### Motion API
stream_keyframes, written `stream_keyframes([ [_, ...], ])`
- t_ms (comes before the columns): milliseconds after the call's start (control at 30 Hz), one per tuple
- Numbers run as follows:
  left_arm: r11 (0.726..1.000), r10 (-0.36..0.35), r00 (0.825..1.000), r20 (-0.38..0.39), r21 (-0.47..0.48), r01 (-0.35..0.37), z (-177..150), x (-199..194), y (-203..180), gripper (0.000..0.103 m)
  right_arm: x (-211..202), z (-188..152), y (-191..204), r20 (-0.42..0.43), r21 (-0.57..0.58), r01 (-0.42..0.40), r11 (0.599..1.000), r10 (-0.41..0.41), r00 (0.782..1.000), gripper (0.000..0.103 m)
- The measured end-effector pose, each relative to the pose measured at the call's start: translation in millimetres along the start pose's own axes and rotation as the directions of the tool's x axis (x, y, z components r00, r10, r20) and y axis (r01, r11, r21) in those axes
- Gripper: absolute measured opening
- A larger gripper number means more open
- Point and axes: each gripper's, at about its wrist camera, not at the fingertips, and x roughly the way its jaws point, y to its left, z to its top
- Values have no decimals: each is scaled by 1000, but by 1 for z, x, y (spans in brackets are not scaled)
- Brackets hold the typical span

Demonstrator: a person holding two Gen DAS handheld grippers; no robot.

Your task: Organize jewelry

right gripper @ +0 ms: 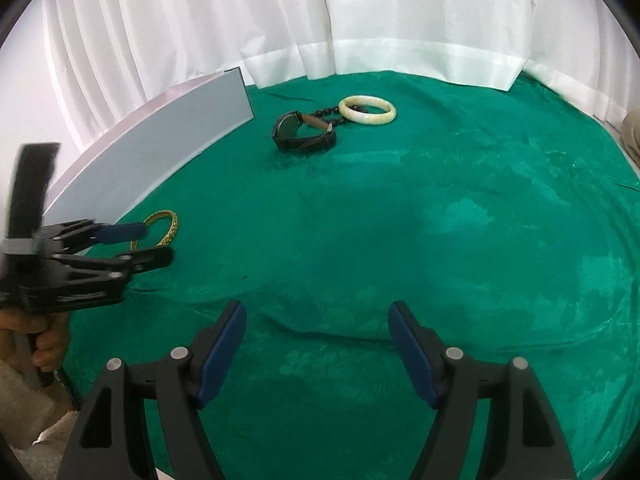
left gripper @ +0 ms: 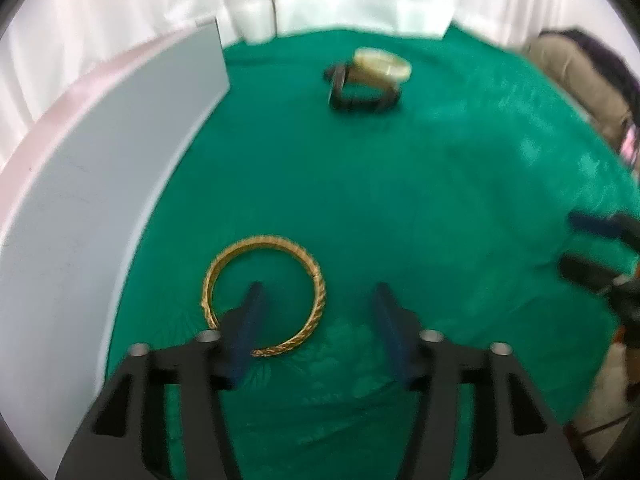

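A gold bangle (left gripper: 264, 292) lies flat on the green cloth beside the grey box; it also shows in the right wrist view (right gripper: 164, 227). My left gripper (left gripper: 318, 292) is open, its left finger (left gripper: 250, 316) inside the ring and its right finger outside; it appears at the left of the right wrist view (right gripper: 154, 244). A black watch (right gripper: 302, 134), a dark bead string (right gripper: 324, 114) and a pale jade bangle (right gripper: 367, 110) lie at the far side. My right gripper (right gripper: 318, 314) is open and empty above bare cloth.
A grey box wall (left gripper: 100, 184) with a pink edge stands along the left. White curtains (right gripper: 360, 20) close off the back. The green cloth (right gripper: 460, 220) covers the table. A person in beige (left gripper: 580, 80) sits at the right.
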Motion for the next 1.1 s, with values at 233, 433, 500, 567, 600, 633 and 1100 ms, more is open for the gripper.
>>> stream_keyframes([
  [233,1000,-19,1000,-11,-20,19,-3,-2,-2,4,-2,22,-5,25,-28,-6,1000,7,1000,75],
  [433,992,-50,998,22,-116,52,-9,-3,9,3,25,75,-26,11,-5,-66,998,66,998,75],
  [500,989,-55,998,31,-135,59,-11,-4,11,3,41,94,-27,-7,-32,-74,997,74,997,73],
  [567,987,-58,998,36,-146,62,-12,-4,12,3,59,112,-24,-30,-68,-83,994,81,996,57],
  [600,987,-58,998,38,-148,63,-12,-4,12,3,67,121,-21,-39,-90,-83,992,80,996,56],
  [633,986,-58,998,39,-152,63,-12,-4,12,3,76,129,-18,-43,-111,-81,991,77,996,56],
  [1100,976,-60,997,53,-205,70,-13,-13,19,2,160,187,12,-182,-235,-91,968,49,982,8],
])
